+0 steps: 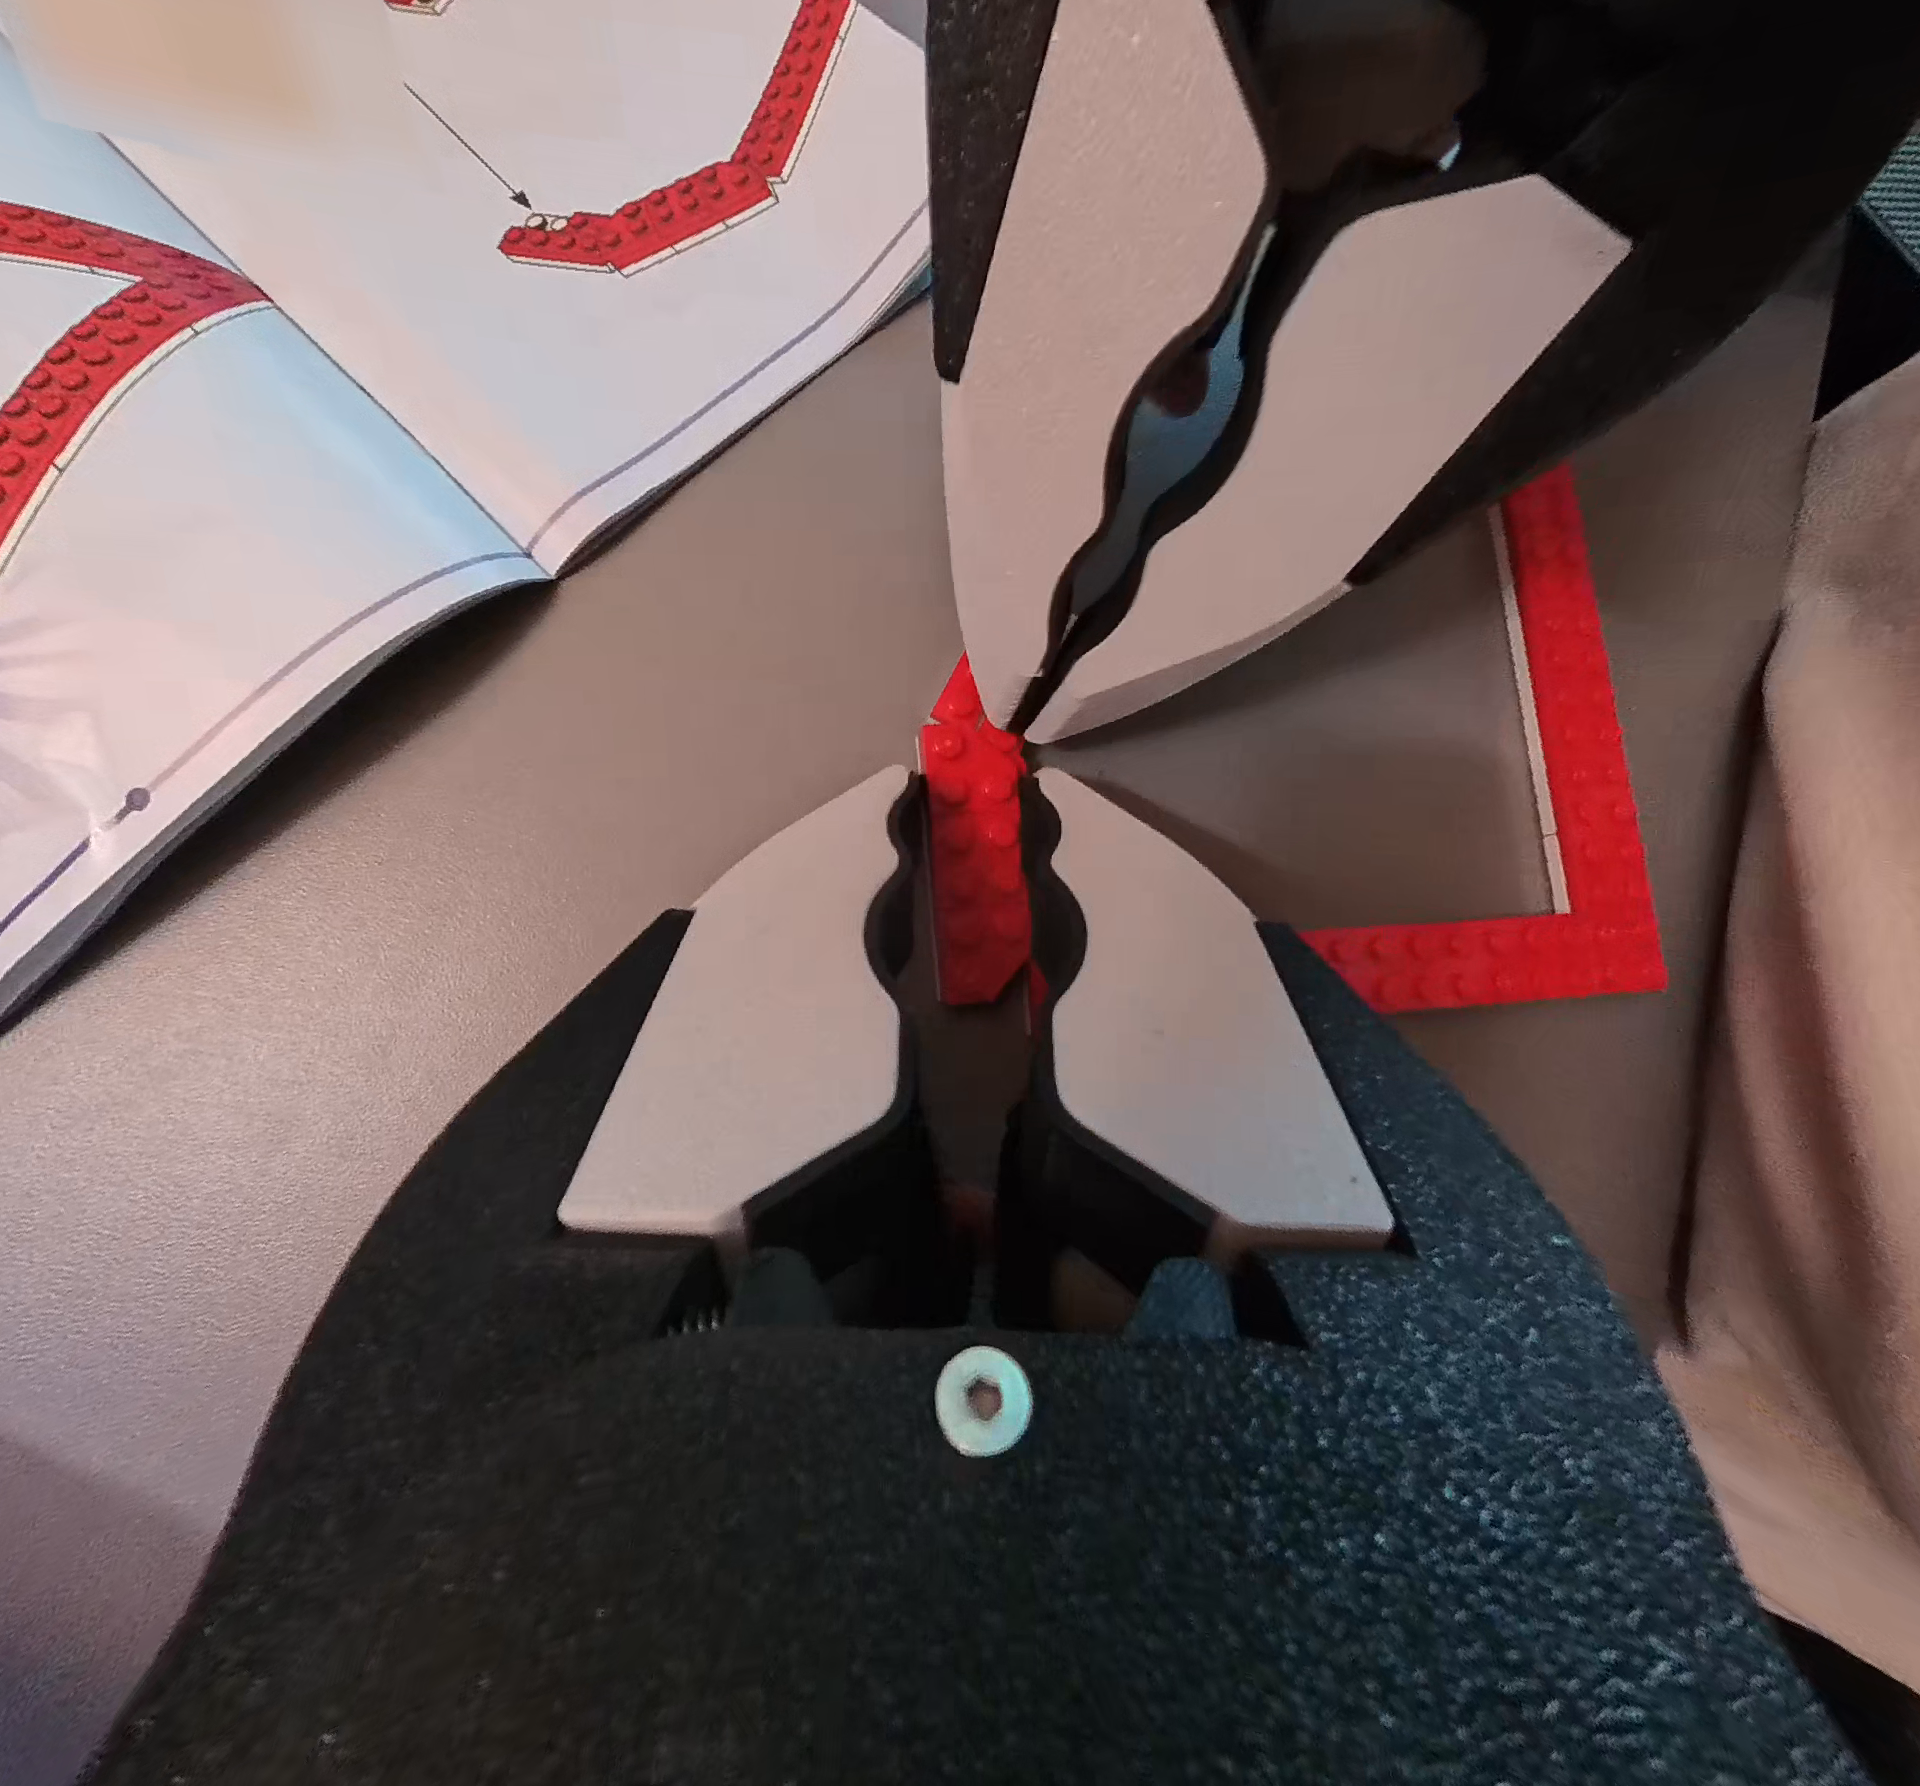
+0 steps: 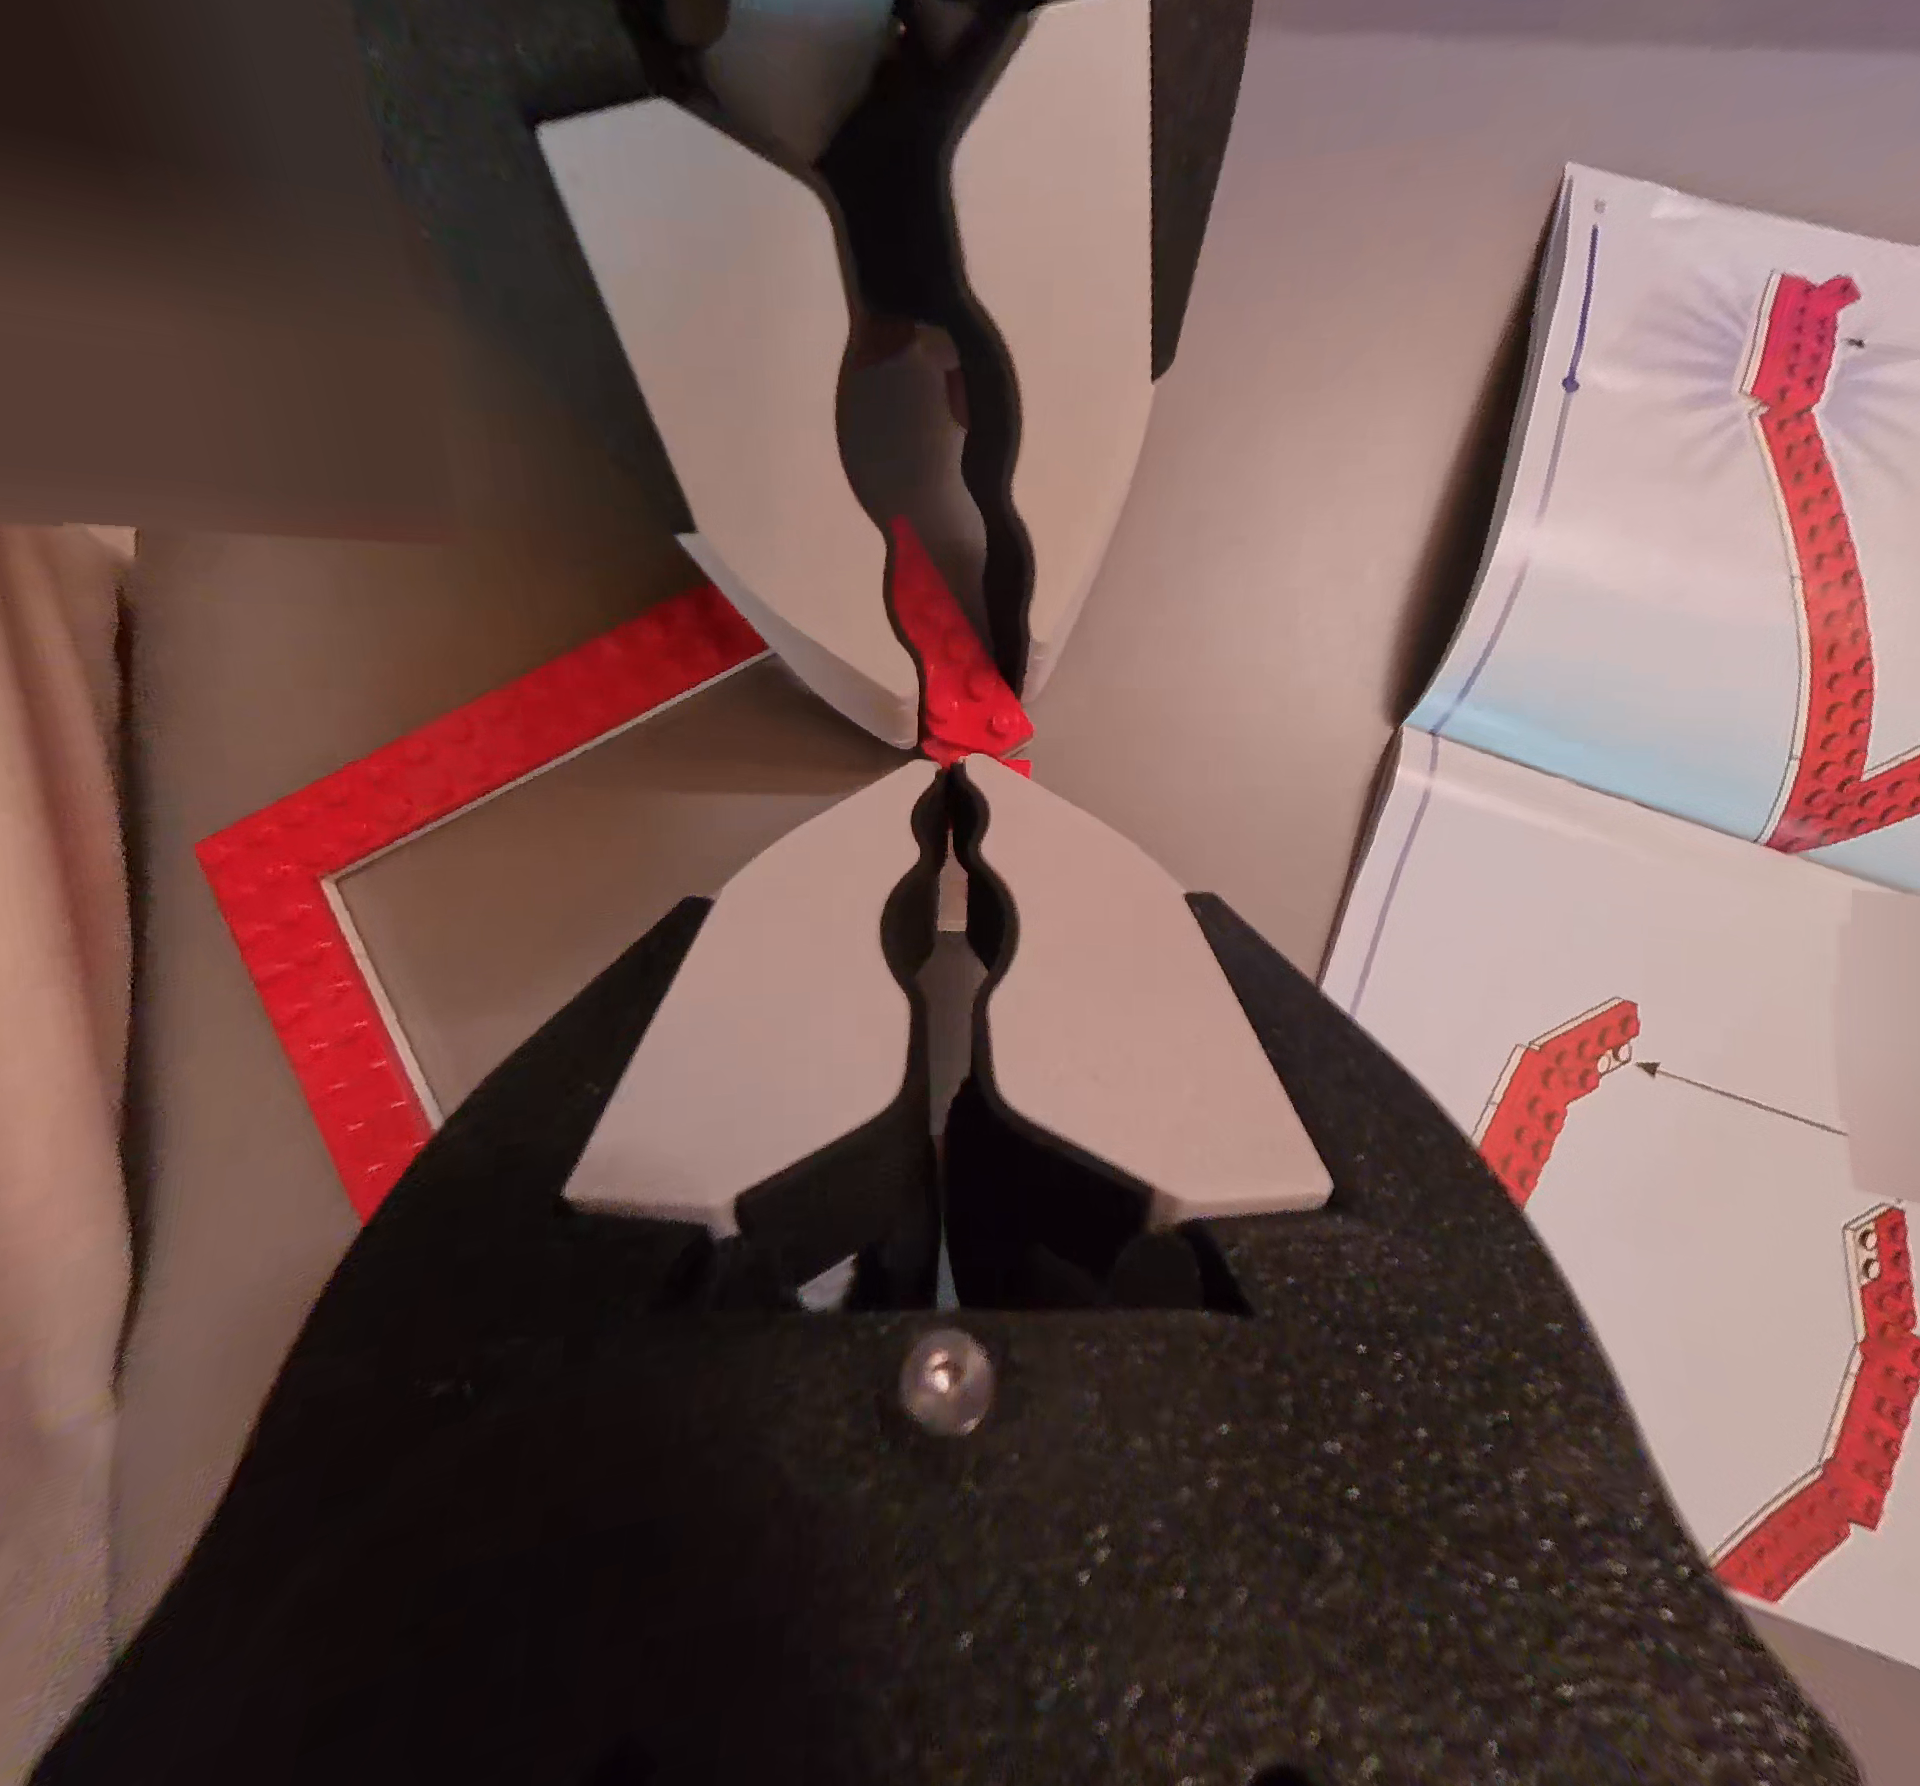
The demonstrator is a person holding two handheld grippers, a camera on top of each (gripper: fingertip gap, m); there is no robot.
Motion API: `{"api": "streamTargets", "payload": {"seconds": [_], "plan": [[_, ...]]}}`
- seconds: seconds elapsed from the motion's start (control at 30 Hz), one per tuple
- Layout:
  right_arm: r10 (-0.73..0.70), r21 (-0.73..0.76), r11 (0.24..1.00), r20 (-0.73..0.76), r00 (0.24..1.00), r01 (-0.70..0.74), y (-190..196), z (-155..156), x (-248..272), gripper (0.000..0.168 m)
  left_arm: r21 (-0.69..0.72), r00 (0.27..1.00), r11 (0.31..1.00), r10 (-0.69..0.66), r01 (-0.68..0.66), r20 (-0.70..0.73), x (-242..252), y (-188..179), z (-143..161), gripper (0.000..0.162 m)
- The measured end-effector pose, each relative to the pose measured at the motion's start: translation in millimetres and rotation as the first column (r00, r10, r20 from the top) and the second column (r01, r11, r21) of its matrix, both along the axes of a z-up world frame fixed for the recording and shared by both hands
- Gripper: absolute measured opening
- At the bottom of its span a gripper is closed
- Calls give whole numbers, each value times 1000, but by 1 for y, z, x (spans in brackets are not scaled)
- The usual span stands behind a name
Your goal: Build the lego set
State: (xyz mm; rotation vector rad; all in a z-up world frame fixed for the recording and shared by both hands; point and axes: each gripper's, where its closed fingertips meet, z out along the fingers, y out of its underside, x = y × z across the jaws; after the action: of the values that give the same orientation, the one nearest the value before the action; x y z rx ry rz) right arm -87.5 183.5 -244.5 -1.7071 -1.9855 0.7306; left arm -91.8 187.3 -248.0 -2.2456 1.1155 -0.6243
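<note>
Left gripper clamps a red studded plate section edgewise above the grey tabletop. Right gripper, nearly closed, meets it tip to tip, pinching the plate's far end. Beyond lie the red L-shaped frame and the open instruction booklet. Risk: opposed twisting may snap studs apart or flick the piece free.
</note>
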Motion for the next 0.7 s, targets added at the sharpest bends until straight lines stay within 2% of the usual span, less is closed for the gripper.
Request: {"api": "streamTargets", "payload": {"seconds": [0.2, 0.4, 0.47, 0.6, 0.7], "plan": [[-66, -106, 992, 87, 994, 75, 0, -1, 1, 0, 6, 1000, 1000, 0, 0, -2, 0, 0, 0, 18], [-69, 31, 997, 216, 974, 64, 1, -1, 2, 1, 2, 1000, 1000, 7, -7, 6, 0, 0, -1, 17], [-70, 4, 998, 180, 981, 70, 1, -1, 1, 0, 7, 1000, 1000, 6, -6, 2, 0, 0, -1, 18], [-5, 94, 996, 52, 999, 1, 1, 1, 3, 0, 14, 1000, 1000, 3, -4, 25, 3, 0, 0, 18], [-43, 73, 996, 15, 999, 42, 10, 8, 14, 2, 13, 1000, 1000, -7, 6, 30, 4, -1, 0, 18]]}}
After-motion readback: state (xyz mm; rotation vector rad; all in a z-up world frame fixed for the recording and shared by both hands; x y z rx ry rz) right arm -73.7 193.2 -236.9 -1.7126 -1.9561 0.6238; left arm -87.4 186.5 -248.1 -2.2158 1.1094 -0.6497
